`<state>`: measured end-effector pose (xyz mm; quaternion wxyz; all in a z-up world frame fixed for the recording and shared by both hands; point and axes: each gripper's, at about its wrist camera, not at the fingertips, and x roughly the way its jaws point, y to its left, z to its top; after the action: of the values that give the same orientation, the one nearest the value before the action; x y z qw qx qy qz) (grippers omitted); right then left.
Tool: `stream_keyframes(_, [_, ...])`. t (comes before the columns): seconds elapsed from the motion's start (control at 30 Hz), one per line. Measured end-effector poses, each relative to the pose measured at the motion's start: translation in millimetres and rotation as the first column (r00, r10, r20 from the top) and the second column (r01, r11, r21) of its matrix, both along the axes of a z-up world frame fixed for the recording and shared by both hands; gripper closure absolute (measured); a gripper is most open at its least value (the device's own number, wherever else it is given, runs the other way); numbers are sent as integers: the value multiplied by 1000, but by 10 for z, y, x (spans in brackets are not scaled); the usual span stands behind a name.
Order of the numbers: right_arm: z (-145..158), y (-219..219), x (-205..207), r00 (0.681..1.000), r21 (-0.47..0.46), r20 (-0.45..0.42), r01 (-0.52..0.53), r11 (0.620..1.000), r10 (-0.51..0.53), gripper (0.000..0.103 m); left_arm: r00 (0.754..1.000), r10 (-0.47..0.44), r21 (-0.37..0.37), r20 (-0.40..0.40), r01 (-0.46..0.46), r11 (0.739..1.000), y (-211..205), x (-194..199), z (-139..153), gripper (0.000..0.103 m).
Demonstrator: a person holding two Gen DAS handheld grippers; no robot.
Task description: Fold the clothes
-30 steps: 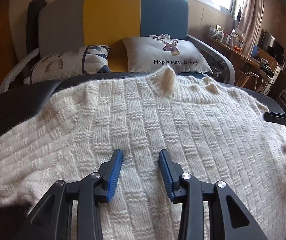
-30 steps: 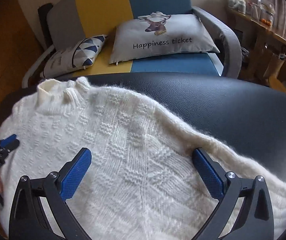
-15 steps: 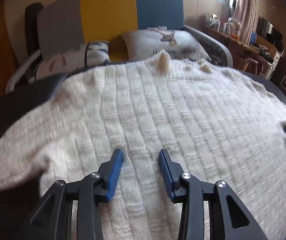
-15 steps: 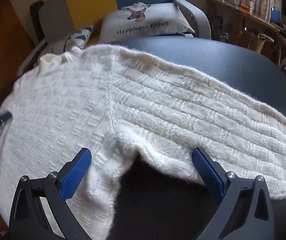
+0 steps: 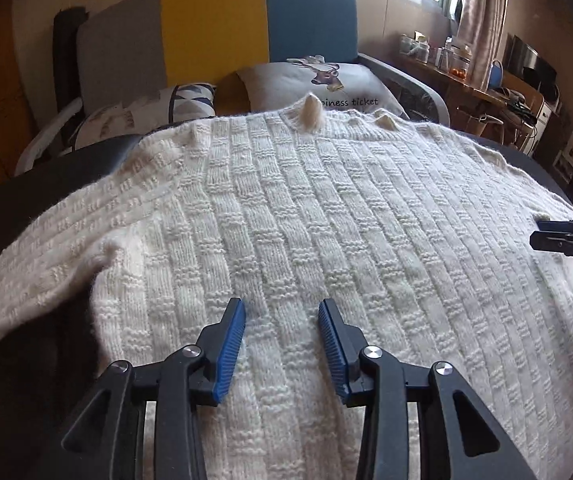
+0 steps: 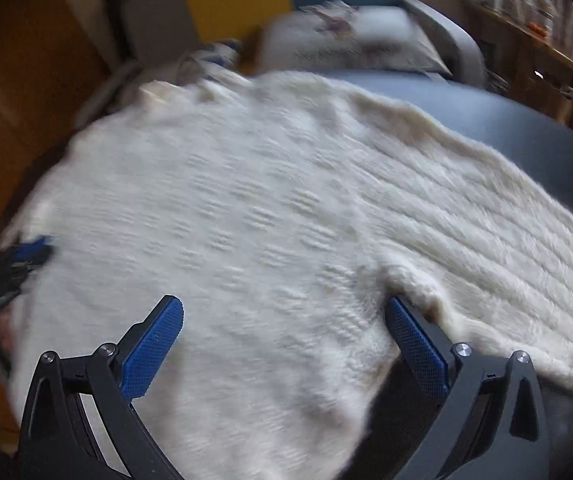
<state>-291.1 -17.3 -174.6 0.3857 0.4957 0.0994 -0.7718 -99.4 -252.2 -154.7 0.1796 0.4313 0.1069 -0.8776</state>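
One cream knitted sweater [image 5: 326, 220] takes up nearly all of both views, spread flat over a dark, round-edged surface [image 5: 46, 184]. Its neck end lies at the far side, toward a sofa [image 5: 214, 28] with a grey, yellow and blue back. In the left wrist view one sleeve [image 5: 46, 264] runs out to the left over the dark top; in the right wrist view the other sleeve [image 6: 486, 232] stretches away to the right, with bare surface [image 6: 506, 120] beyond it. That right wrist picture is blurred, so the knit pattern hardly shows there.

On the sofa rest two cushions — a grey one [image 5: 326, 80] printed with a deer and some lettering, and a patterned one [image 5: 150, 108] with blue triangles to its left. A cluttered wooden desk [image 5: 486, 92] stands along the wall under the window.

The left tongs [image 5: 282, 312] hang over the lower middle of the sweater body, blue pads parted by a moderate gap with only knit showing between them — gripping nothing. The right tongs [image 6: 286, 312] stand spread far wider over the body near the underarm; the right-hand pad [image 6: 414, 332] sits at the notch where sleeve meets body, but whether it touches the wool I cannot tell. Nothing is clamped.
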Motion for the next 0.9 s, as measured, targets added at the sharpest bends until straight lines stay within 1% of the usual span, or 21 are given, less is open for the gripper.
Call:
stream_keyframes(0.1, [146,65,93,1000,-45,5,3,999,-2,0,999,7,40,-46,-5,999,-15,105,124,65])
stream_keyframes(0.13, [213,84,169,1000,-61,-2,-10,998,10,0,998,5,34,-56,-3,999,25,151,161,65])
stream_keyframes(0.2, [271,107,296,999,-89,11,-41,995,43,0,998,-18,32,-60,20,999,100,227,192,64])
stream_keyframes(0.23, [246,103,360,998,-76,15,-56,996,57,0,998,-29,26,-48,31,999,142,244,171,64])
stream_keyframes(0.3, [145,116,394,999,-35,5,-40,999,40,0,999,-37,1,6,37,999,207,254,30,64])
stream_keyframes(0.37, [40,134,411,1000,5,-9,-17,1000,17,0,999,-41,-22,-4,41,999,238,306,-30,64])
stream_keyframes(0.4, [-12,143,419,1000,25,-17,-5,1000,5,0,999,-36,-18,-4,36,999,238,318,-9,64])
stream_keyframes(0.47, [34,183,402,1000,2,12,15,1000,-15,0,1000,-23,7,-17,23,1000,217,367,41,64])
stream_keyframes(0.53, [145,234,428,999,-20,12,39,999,-38,0,999,-9,32,-36,10,999,194,447,95,64])
stream_keyframes(0.63, [310,278,625,1000,-57,2,-3,998,3,0,998,-1,44,-58,4,999,200,614,151,64])
stream_keyframes(0.7, [350,268,790,1000,-64,1,-31,997,31,0,999,-1,37,-45,3,999,238,704,107,64])
stream_keyframes(0.77, [312,294,933,998,-74,27,-46,996,49,0,999,-5,22,-40,6,1000,265,768,47,64])
stream_keyframes(0.8, [253,289,989,998,-62,37,-48,997,50,0,999,-9,12,-42,9,1000,274,790,11,64])
stream_keyframes(0.83, [137,269,1016,998,-29,54,-42,999,43,0,999,-12,2,-44,12,1000,285,810,-22,64])
stream_keyframes(0.87, [71,255,1041,998,-5,49,-38,999,38,0,999,-12,-4,-41,12,1000,309,814,-25,64])
stream_keyframes(0.9, [37,247,1071,999,10,31,-35,999,35,0,999,-8,8,-44,8,1000,313,836,-1,64])
